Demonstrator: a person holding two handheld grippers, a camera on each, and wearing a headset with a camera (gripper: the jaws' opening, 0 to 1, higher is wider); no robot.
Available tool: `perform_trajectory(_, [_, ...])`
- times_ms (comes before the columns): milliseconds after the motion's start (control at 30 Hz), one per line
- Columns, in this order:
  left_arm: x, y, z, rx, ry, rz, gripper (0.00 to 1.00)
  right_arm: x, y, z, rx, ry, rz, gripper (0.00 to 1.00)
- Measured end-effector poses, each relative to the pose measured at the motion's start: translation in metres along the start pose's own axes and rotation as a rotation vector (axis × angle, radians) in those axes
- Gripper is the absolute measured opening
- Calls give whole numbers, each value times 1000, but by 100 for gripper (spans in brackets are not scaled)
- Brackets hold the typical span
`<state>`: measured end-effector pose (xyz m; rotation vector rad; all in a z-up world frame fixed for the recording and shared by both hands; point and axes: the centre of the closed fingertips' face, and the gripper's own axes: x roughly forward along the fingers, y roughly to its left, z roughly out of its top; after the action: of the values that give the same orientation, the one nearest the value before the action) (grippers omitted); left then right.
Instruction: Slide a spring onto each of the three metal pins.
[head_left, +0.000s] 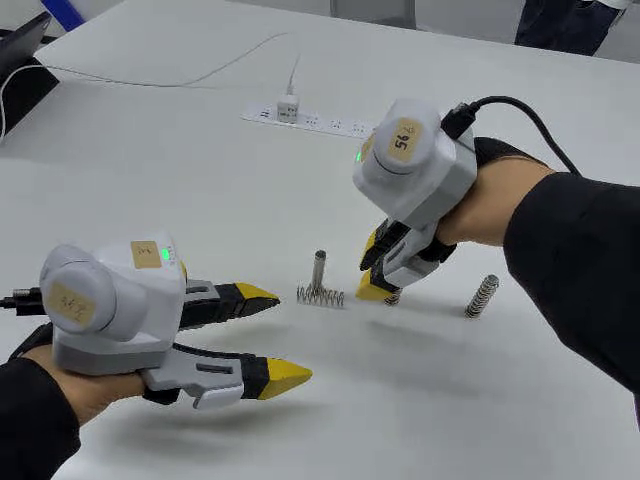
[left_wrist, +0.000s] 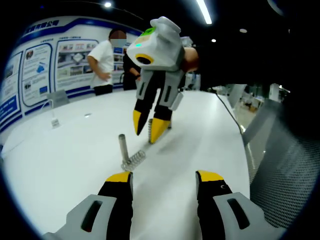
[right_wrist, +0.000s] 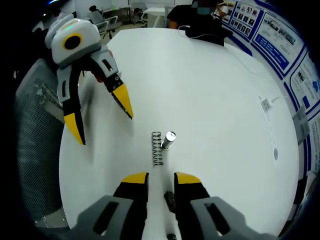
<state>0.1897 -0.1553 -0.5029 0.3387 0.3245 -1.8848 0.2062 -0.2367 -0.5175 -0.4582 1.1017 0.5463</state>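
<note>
Head view: above the white table (head_left: 200, 200), the left gripper (head_left: 290, 336) hangs with fingers wide apart and empty, apparently waiting. The right gripper (head_left: 366, 278) points down, fingers narrowed around a spring (right_wrist: 170, 199) — whether clamped is unclear. Beyond those fingers stands a steel pin (head_left: 319, 268) — a second spring (head_left: 320, 296) lies coiled at its foot.

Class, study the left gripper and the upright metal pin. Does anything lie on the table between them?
Yes. A spring lies flat at the foot of the pin, on the side facing the left gripper. Nothing else visible sits between them.
</note>
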Motion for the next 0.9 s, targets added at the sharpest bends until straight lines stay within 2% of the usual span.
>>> perform_trajectory(467, [1,-1,-1,1,9,-1,51,14,6,9,-10,-25,13,17])
perform_trajectory(900, [0,1,-3,0,16,2,50,29,8,11,-33,-15,27,15])
